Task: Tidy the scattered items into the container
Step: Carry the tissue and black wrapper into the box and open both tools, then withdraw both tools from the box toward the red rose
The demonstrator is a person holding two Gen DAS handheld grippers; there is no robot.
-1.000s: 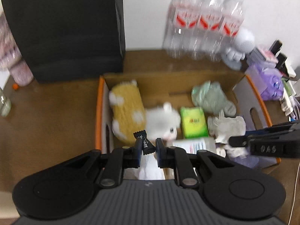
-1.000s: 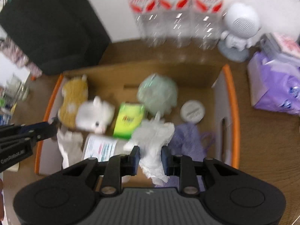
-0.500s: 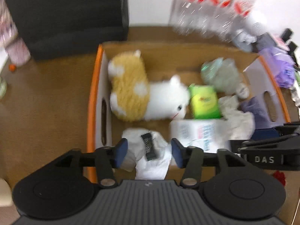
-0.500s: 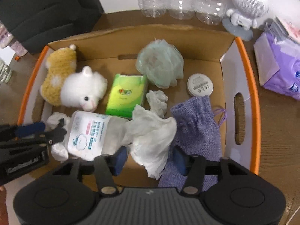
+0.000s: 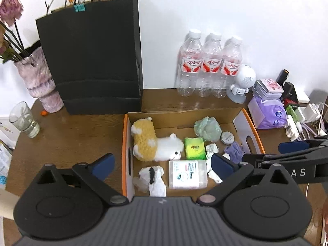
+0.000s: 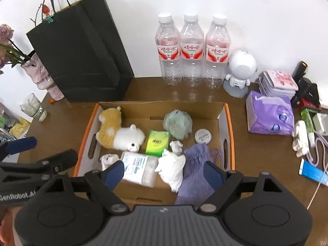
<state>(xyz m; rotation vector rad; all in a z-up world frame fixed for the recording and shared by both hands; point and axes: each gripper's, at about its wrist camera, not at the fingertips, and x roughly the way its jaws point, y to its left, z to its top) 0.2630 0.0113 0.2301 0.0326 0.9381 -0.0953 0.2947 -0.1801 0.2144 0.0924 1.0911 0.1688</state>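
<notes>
- The wooden table [image 6: 256,149] is a smooth, dark-brown surface with a faint sheen.
- A tall black paper bag [image 5: 90,55], matte and crisply creased, stands upright against the white wall at the back left.
- The container, an open cardboard box [image 6: 157,107] with raw brown inner walls, orange-edged white sides and slot handles, sits in the middle of the table.
- The left gripper [image 5: 162,165] hovers over the box's near left corner, its blue-padded black fingers spread wide and holding nothing.
- The right gripper [image 6: 164,173] hangs over the near edge of the box, its jaws likewise wide apart and empty.
- Three clear ribbed plastic water bottles [image 6: 191,49] with red-and-white labels stand side by side behind the box.
- A fluffy plush toy [image 6: 120,132], tan-bodied and white-headed, lies in the box's left half.
- A soft purple woven pouch [image 6: 194,170] lies crumpled at the box's near right, partly draped over the near wall.
- A rectangular white wipes pack [image 5: 187,174], glossy and printed, lies flat near the front.
- Crumpled white tissue [image 6: 172,167] rests between the wipes pack and the pouch, touching both.
- A pale-green scrunched plastic bag [image 6: 178,124] sits near the back wall.
- A bright green tissue packet [image 6: 157,143] lies flat beside the plush head.
- A second tissue wad [image 5: 151,179] in the near left corner carries a small black candy wrapper [image 5: 151,173] on top.
- A small round white lid [image 6: 203,136] lies flat beside the green bag.
</notes>
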